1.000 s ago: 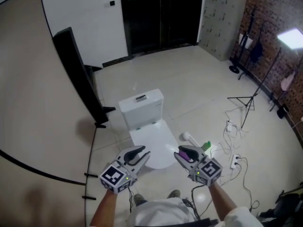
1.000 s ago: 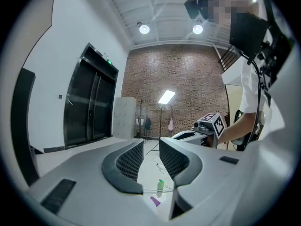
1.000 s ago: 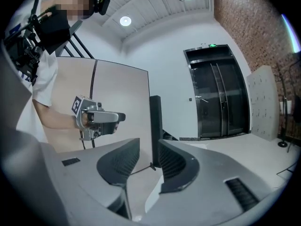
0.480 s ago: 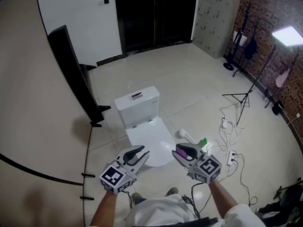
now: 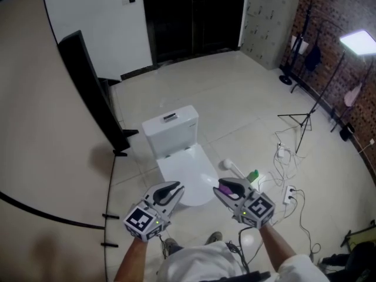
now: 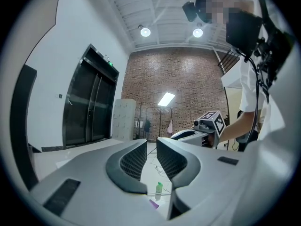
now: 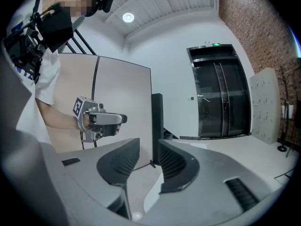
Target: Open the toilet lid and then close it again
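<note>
A white toilet with its lid (image 5: 187, 170) lying down flat stands on the tiled floor, its tank (image 5: 171, 130) behind the lid. In the head view my left gripper (image 5: 173, 191) hangs over the lid's front left edge and my right gripper (image 5: 225, 188) hangs just off its front right. Neither touches the toilet. The left gripper (image 6: 151, 147) has its jaws closing to a narrow gap, with nothing between them. A wider gap shows between the jaws of the right gripper (image 7: 149, 147), also with nothing in it. Each gripper view shows the other gripper held level.
A tall black panel (image 5: 88, 84) stands left of the toilet against a curved beige wall. Right of the bowl lie a white brush-like object (image 5: 232, 168), a green bottle (image 5: 253, 175) and loose cables with power strips (image 5: 289, 194). A tripod stand (image 5: 305, 121) is further right.
The head view has shifted slightly, so the toilet sits a little higher and further left in the picture. Both grippers stay in about the same places by the lid's front.
</note>
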